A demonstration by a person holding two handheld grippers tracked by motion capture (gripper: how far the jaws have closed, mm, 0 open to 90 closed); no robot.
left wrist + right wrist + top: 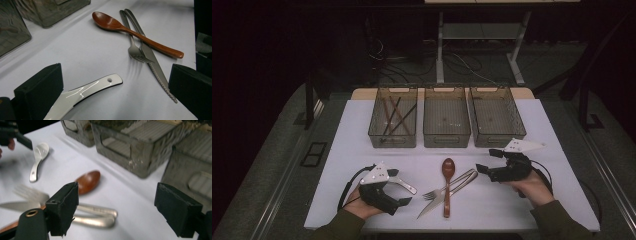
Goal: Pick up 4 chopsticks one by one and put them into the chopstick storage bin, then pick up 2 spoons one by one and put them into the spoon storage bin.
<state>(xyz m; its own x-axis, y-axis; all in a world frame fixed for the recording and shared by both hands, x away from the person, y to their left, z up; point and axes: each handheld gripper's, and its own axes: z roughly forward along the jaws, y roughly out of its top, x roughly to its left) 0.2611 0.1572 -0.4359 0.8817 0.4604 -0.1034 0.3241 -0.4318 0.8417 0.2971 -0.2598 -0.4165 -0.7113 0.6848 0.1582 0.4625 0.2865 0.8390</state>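
Observation:
A brown wooden spoon (448,172) lies in the middle of the white table (522,210), crossed by a metal fork (432,194) and a serrated knife (426,210). A white ceramic spoon (406,185) lies on the table at the left. My left gripper (399,187) stands open around it; in the left gripper view its handle (100,83) lies between the jaws, untouched. My right gripper (487,161) is open just right of the cutlery, aimed left. Its view has the metal handles (97,211) and the wooden spoon's bowl (87,181) below the wide jaws.
Three clear bins stand in a row at the back of the table. The left bin (377,134) holds dark chopsticks (395,114); the middle bin (447,136) and the right bin (498,139) look bare inside. Beyond the table are desk legs and cables.

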